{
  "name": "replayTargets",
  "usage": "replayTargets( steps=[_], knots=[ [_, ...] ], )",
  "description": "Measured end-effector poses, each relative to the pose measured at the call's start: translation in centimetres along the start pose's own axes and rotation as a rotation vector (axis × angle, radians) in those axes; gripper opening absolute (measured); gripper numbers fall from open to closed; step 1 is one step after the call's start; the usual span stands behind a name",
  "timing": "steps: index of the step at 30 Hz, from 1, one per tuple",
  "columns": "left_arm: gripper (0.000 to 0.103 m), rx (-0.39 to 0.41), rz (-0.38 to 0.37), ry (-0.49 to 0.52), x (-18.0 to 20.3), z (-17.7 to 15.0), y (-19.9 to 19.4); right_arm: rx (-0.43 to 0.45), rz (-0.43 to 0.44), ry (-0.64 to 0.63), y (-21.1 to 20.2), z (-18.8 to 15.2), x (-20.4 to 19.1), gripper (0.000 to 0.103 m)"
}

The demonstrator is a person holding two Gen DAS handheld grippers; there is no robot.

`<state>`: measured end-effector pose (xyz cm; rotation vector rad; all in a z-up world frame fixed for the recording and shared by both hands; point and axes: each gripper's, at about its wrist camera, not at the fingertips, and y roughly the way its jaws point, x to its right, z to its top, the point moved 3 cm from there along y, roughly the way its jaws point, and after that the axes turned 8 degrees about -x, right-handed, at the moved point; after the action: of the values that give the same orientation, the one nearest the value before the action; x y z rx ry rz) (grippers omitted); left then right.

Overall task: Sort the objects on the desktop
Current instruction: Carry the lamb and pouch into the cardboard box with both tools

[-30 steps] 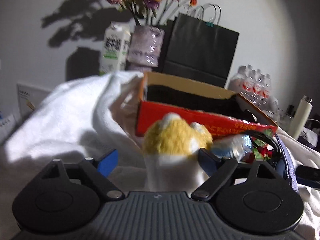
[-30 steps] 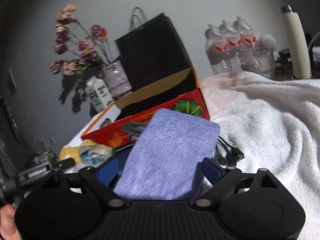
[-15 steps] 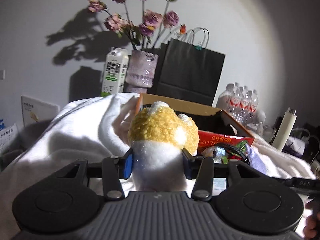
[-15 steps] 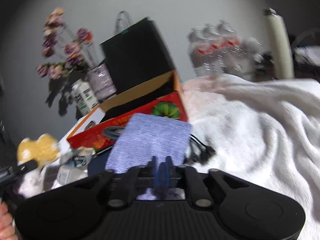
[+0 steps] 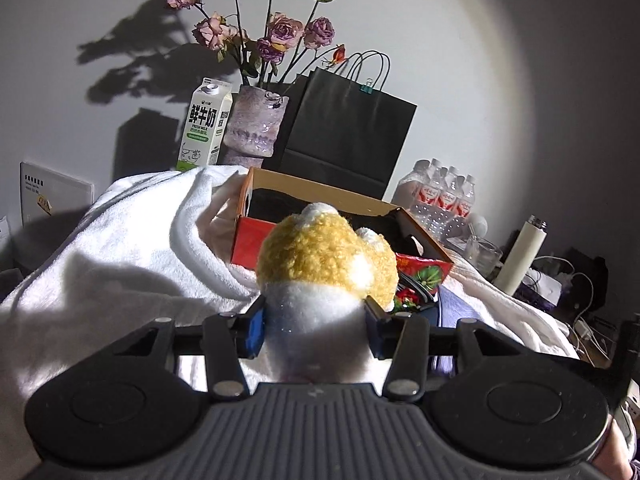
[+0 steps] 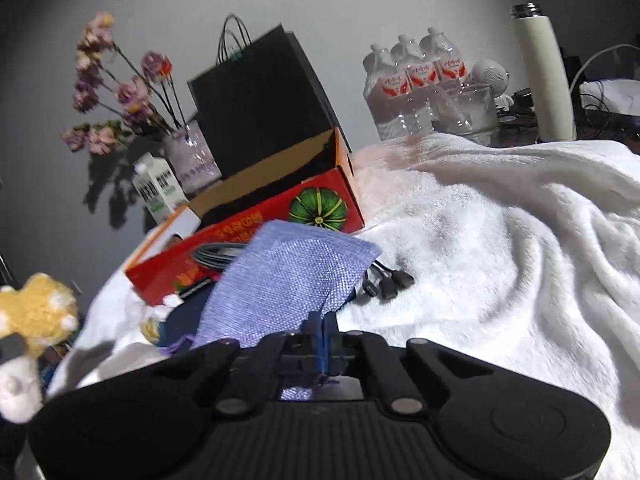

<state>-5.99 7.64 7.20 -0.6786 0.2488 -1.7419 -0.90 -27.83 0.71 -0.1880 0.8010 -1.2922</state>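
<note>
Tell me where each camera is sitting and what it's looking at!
Left wrist: sits on the left gripper, looking along its fingers at the plush toy they clamp, with the red box beyond.
Right wrist: sits on the right gripper, looking at the purple pouch it pinches on the white blanket.
Both views share the toy, box, black bag and flowers.

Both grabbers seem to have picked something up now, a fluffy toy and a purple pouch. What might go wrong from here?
1. The right gripper has just closed on only the near edge of the purple pouch; the limp cloth could slip out.
2. The pouch lies over black cables, which might snag and drag along.
3. The left gripper squeezes the plush toy low on its white base; the top-heavy yellow head could tip against the red box.
</note>
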Motion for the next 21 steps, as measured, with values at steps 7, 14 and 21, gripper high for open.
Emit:
replayTargets(
  steps=[7,14,21],
  knots=[
    [0.049,0.001,-0.084,-0.002,0.9,0.7,-2.0,0.161,0.019,-0.033,-8.1,0.6,-0.5,0.0],
    [0.049,-0.053,-0.1,0.051,1.5,7.5,0.0,0.173,0.051,-0.217,-10.1,5.2,-3.9,0.0],
    [0.049,-0.113,0.02,0.142,4.6,16.6,11.2,0.099,0.155,-0.362,-2.3,15.8,-10.1,0.0]
  ],
)
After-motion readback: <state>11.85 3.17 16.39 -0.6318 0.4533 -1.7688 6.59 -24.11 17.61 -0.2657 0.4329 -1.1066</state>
